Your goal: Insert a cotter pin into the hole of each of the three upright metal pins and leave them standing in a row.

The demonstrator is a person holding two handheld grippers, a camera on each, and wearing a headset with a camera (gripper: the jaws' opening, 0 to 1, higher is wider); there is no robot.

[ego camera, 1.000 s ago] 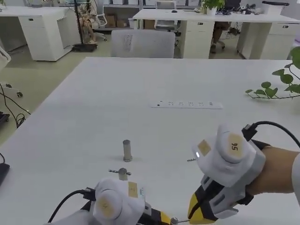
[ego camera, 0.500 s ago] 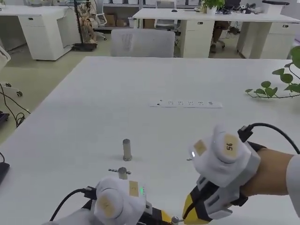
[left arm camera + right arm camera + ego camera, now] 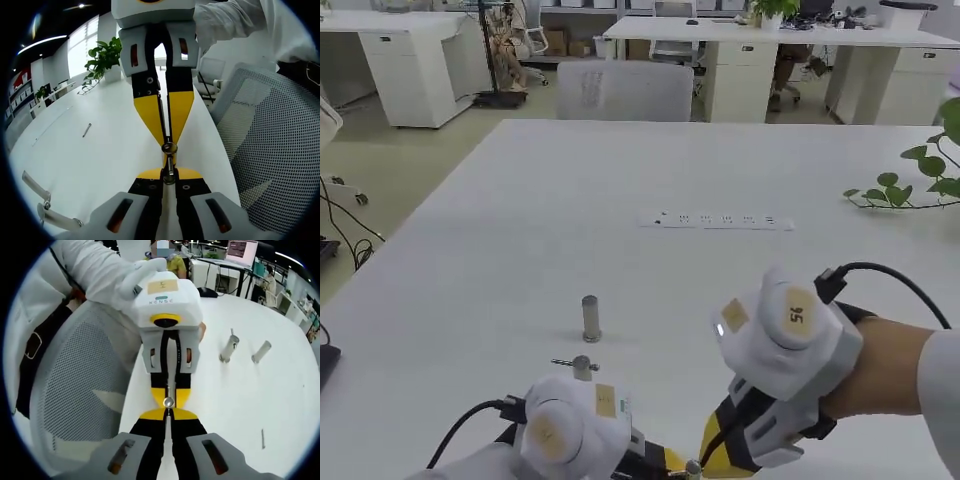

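The second of three insertions is judged to be in hand. At the near edge of the counter [image 3: 620, 200] the two grippers are brought tip to tip. The fingers of the left gripper [image 3: 169, 174] are drawn narrow on the held metal pin [image 3: 169, 148], whose round end is pointed toward the other gripper. The fingers of the right gripper [image 3: 169, 414] are pressed nearly together on what is taken to be a thin cotter pin [image 3: 169, 412], aimed at that round end. Whether the tip is already entered in the hole cannot be told.

Farther out on the counter, left of the right gripper, two metal pins are stood upright, one behind the other. The middle metal pin [image 3: 582, 369] is crossed near its top by a cotter pin, so it is judged finished. No cotter pin is seen through the far metal pin [image 3: 590, 318]. A spare cotter pin [image 3: 263, 438] is left lying flat on the counter, well apart from both.

For the next move, the cotter pin must be lined up squarely with the cross hole and pushed through while the held metal pin is kept steady. After that, the held metal pin is to be set upright in line with the other two.
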